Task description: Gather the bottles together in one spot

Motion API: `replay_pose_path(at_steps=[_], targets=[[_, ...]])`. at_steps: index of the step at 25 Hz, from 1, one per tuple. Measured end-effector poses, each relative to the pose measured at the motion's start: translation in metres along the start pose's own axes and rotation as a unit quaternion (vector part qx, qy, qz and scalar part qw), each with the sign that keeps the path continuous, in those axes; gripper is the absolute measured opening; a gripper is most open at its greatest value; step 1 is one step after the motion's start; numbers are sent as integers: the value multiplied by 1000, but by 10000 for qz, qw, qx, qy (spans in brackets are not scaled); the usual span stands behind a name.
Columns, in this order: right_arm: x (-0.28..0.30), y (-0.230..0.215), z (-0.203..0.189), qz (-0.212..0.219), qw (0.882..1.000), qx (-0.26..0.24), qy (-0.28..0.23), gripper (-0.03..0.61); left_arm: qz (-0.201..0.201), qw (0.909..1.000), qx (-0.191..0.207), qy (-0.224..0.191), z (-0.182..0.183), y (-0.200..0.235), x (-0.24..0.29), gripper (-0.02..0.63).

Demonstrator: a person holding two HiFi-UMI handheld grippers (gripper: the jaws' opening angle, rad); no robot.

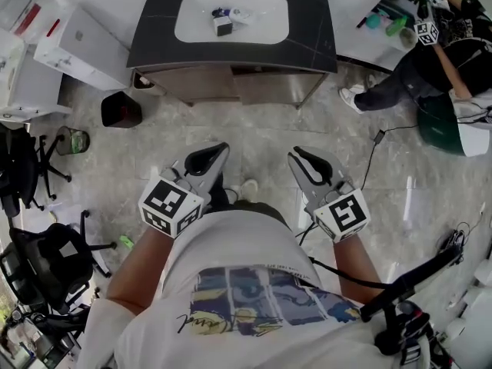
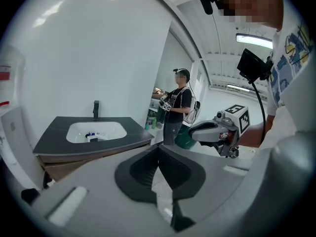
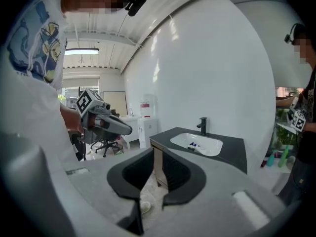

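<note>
Approach step, nothing gathered: bottles (image 1: 229,18) lie in the sink (image 1: 194,12) at 12 o'clock, well apart from left claw (image 1: 221,148), closed and empty, and right claw (image 1: 295,155), barely ajar and empty; next move calls for stepping closer and opening one claw.

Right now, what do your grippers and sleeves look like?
Both the left gripper and right gripper are grey with black padded jaws, each carrying a white cube with black square markers. The person wears a short-sleeved white T-shirt with a blue print.

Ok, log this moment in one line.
left tool: shut, empty | right tool: slightly open, empty | bottles: in sink, untouched
</note>
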State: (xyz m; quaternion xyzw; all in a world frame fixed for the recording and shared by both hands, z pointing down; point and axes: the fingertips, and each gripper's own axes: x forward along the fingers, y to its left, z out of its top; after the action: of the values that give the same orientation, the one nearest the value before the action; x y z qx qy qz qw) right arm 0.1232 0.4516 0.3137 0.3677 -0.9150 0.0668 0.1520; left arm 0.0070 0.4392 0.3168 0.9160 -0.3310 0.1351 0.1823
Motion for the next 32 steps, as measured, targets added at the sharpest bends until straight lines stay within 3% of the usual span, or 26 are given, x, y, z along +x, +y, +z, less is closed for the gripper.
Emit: replay_pose_path(at_steps=[10, 15, 22, 32], targets=[[62, -52, 14, -173, 9997, 37, 178, 61, -225, 9996, -101, -162, 29, 65, 53, 29], [118, -81, 35, -150, 9991, -144, 365, 74, -376, 9988, -88, -296, 62, 113, 69, 49], [211, -116, 54, -128, 9973, -336, 633, 81, -539, 9983, -81, -217, 80, 187, 65, 57], [335, -172, 50, 398, 9872, -961, 1207, 81, -100, 9988, -314, -355, 100, 268, 64, 57]])
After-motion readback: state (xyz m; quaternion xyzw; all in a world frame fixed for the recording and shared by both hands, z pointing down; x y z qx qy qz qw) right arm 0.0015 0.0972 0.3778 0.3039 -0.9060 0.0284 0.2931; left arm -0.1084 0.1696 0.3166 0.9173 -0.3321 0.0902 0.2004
